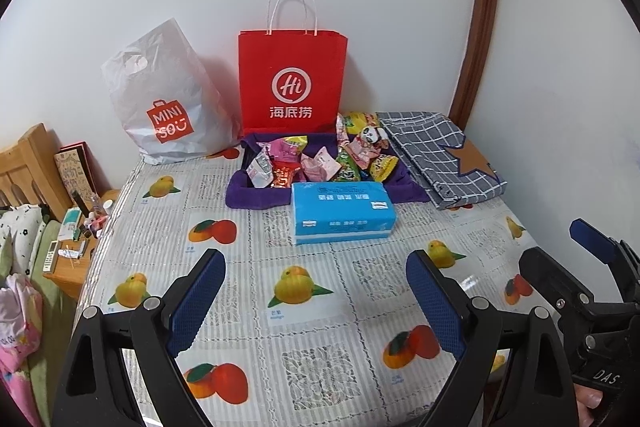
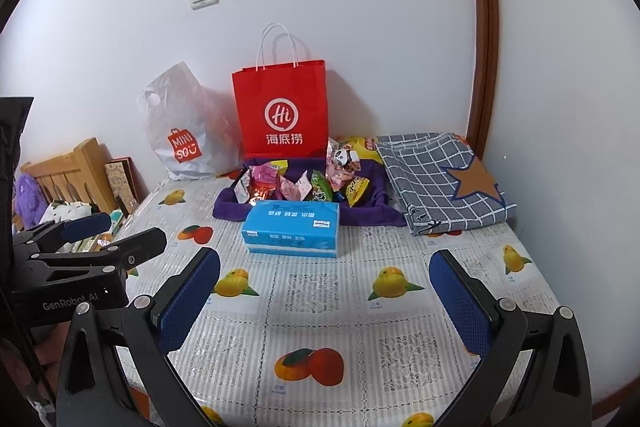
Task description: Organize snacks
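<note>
Several colourful snack packets (image 1: 320, 163) (image 2: 308, 183) lie heaped on a purple cloth (image 1: 248, 193) (image 2: 228, 209) at the far side of the table. A red paper bag (image 1: 292, 83) (image 2: 282, 115) stands upright behind them against the wall. A white plastic bag (image 1: 168, 107) (image 2: 180, 131) stands to its left. My left gripper (image 1: 316, 301) is open and empty above the near table. My right gripper (image 2: 324, 301) is open and empty too, beside the left one. Both are well short of the snacks.
A blue tissue pack (image 1: 342, 213) (image 2: 292, 229) lies in front of the purple cloth. A folded grey checked cloth (image 1: 444, 159) (image 2: 440, 179) lies at the far right. The fruit-print tablecloth (image 1: 248, 307) covers the table. A cluttered wooden nightstand (image 1: 80, 227) stands left.
</note>
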### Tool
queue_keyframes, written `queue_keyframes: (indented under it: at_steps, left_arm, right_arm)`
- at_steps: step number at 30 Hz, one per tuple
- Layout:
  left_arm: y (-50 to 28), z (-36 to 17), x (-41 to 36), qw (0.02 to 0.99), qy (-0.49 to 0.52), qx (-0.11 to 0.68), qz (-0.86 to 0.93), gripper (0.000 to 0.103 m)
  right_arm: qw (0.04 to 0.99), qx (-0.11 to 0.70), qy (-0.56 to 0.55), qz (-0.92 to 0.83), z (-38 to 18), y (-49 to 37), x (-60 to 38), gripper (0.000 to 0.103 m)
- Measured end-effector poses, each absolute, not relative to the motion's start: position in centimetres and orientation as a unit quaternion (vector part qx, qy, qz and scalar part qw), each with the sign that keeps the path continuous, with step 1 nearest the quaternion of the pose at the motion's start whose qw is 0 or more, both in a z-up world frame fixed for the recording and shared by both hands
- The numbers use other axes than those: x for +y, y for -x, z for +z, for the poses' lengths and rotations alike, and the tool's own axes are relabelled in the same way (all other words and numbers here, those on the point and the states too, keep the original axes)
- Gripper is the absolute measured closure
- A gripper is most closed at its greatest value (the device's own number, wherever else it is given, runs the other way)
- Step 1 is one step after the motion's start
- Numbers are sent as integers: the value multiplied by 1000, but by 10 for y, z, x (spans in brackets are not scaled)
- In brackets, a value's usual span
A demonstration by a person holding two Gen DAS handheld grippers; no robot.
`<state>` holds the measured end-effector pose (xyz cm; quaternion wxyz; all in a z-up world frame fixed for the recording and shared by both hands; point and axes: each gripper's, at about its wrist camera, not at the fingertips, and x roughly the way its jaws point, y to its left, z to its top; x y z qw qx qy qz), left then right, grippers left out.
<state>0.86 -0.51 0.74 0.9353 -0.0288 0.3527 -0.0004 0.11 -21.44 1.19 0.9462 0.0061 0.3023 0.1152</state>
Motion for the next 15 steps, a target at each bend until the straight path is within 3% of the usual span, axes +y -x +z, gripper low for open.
queue_keyframes:
  at_steps: [15]
  left_arm:
    - [-43, 8, 13, 938, 30, 345, 20, 11]
  right_arm:
    - [941, 317, 10, 113, 6, -43, -198, 0]
